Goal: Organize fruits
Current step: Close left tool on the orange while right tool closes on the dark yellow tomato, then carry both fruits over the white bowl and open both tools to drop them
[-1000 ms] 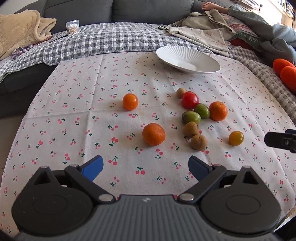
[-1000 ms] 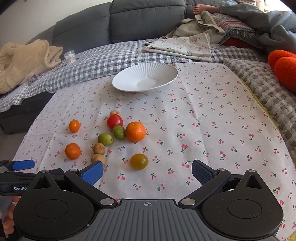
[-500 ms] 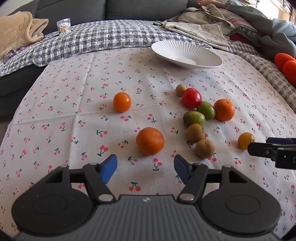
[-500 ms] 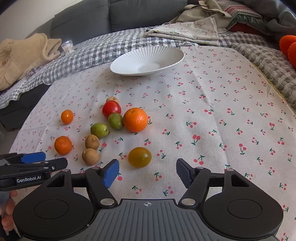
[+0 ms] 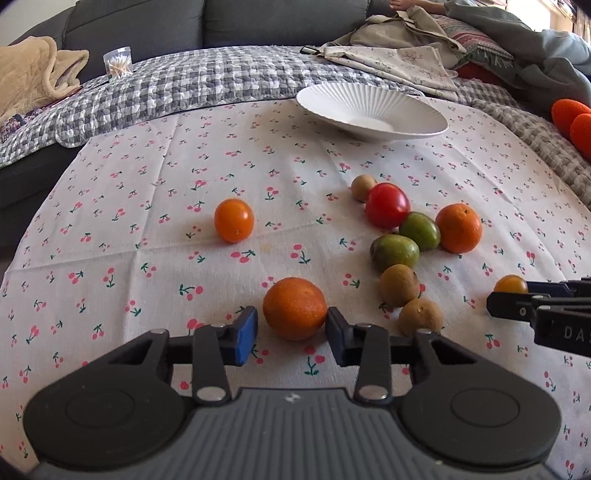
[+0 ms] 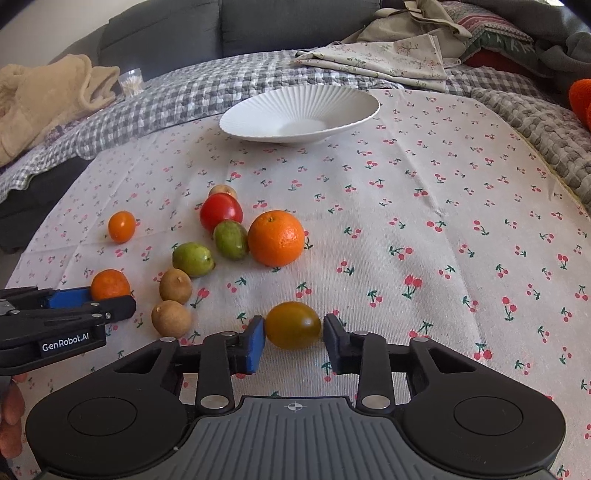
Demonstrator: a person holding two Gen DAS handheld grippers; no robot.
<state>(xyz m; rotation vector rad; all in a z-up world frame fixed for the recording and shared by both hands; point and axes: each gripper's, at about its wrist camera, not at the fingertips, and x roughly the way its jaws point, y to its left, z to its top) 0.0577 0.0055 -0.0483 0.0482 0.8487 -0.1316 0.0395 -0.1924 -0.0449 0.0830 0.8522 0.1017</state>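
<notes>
A small orange mandarin (image 5: 294, 308) lies on the cherry-print cloth (image 5: 221, 155) between the jaws of my left gripper (image 5: 291, 326). The jaws are closing; the right pad meets the skin and a thin gap shows at the blue pad (image 5: 245, 334). My right gripper (image 6: 293, 334) is closing on a yellow-brown tomato (image 6: 292, 325), with both pads at its skin. A white ribbed plate (image 6: 258, 122) stands behind, with nothing on it. Between the two lie an orange (image 6: 276, 238), a red tomato (image 6: 221, 211), two green fruits (image 6: 193, 258) and brown longans (image 6: 171, 319).
An orange cherry tomato (image 5: 233, 220) sits apart on the left. A checked blanket (image 5: 192, 85), folded cloths (image 6: 388, 59) and a grey sofa (image 5: 258, 22) lie behind the plate. A small clear jar (image 5: 118, 62) stands at the back left. A hand (image 6: 11, 417) shows at the lower left.
Both grippers have come down and forward onto the cloth. Their jaws have narrowed from wide open to either side of a fruit, the left at the mandarin, the right at the yellow-brown tomato.
</notes>
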